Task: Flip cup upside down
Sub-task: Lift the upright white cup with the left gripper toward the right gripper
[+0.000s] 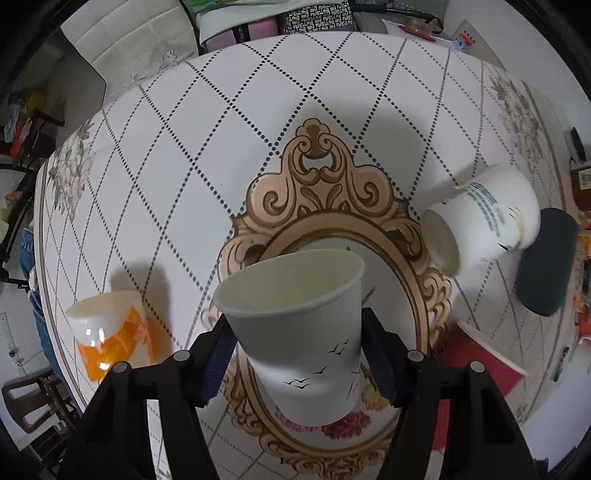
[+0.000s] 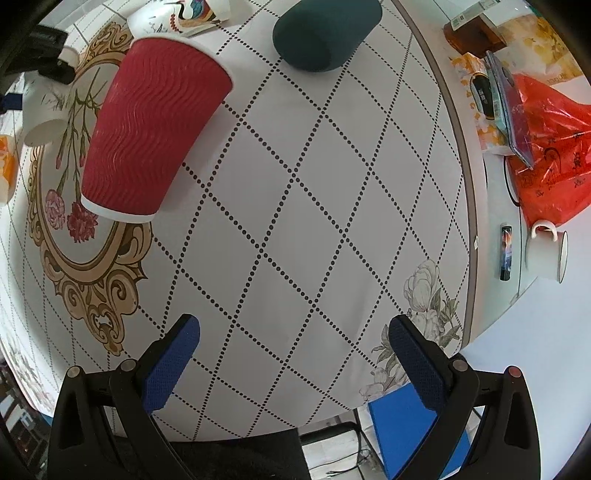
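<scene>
Diamond-dotted tablecloth (image 2: 295, 221); cluttered edges

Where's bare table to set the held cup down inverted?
Free: the diamond-pattern cloth between the red cup, the dark pouch and the table edge, ahead of the open right gripper. Crowded: around the left gripper holding the white cup, flanked by the orange cup.

White paper cup (image 1: 299, 332): matt, smooth, printed with small birds. Red cup (image 2: 147, 125): paper, ribbed in waves, matt. Orange cup (image 1: 110, 332): glossy, with highlights. Table (image 2: 295, 221): smooth printed covering, slight sheen. Gripper (image 2: 291, 369) fingers (image 2: 417, 365): black plastic, pads of blue dimpled rubber. Red bag (image 2: 546, 155): shiny crinkled plastic. Mug (image 2: 546, 251): glossy white.
</scene>
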`<state>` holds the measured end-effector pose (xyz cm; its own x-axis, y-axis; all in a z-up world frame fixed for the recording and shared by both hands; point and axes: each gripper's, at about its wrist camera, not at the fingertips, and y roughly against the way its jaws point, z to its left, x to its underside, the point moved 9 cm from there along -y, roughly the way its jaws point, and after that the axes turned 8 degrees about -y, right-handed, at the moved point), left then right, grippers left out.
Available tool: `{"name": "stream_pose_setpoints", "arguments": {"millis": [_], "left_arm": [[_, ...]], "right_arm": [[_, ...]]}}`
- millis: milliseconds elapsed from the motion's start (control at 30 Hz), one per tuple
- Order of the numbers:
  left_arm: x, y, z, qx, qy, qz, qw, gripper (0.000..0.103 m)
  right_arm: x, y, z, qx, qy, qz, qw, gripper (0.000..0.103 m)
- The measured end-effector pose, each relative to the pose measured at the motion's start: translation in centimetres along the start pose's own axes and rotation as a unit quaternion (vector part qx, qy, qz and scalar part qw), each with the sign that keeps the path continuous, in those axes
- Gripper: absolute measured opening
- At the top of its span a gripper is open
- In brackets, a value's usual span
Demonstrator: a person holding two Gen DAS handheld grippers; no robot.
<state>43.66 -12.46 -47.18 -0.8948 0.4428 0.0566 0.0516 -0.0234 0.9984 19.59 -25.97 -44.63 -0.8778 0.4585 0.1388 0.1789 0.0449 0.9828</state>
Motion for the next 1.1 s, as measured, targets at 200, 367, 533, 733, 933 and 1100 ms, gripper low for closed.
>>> {"name": "stream_pose_setpoints", "arguments": {"millis": [200, 367, 533, 733, 933, 1100], "left_arm": [[3.8, 2.7, -0.2, 0.029, 0.013, -0.001, 0.9995, 0.063], [7.8, 5.2, -1.5, 0.041, 0.021, -0.002, 0.9989, 0.063], [12.4, 7.2, -2.5, 0.039, 0.023, -0.001, 0.9990, 0.063], [18.0, 6.7, -5.0, 0.031, 0.033, 0.015, 0.9989, 0.063], [21.3, 4.9, -7.2, 0.032, 0.052, 0.030, 0.9977, 0.063], [23.0, 3.0, -9.0, 0.038, 0.066, 0.039, 0.9963, 0.063]], "right_arm": [[0.0, 0.5, -1.3, -0.017, -0.009, -0.007, 1.000, 0.103], [0.2, 0.9, -2.3, -0.030, -0.003, -0.015, 0.999, 0.103], [1.3, 1.0, -3.2, -0.034, 0.023, -0.026, 0.999, 0.103], [3.6, -0.1, -3.8, -0.041, 0.053, -0.028, 0.997, 0.103], [5.8, -1.8, -4.4, -0.050, 0.080, -0.023, 0.995, 0.103], [7.3, -3.6, -5.5, -0.046, 0.103, -0.016, 0.994, 0.103]]}}
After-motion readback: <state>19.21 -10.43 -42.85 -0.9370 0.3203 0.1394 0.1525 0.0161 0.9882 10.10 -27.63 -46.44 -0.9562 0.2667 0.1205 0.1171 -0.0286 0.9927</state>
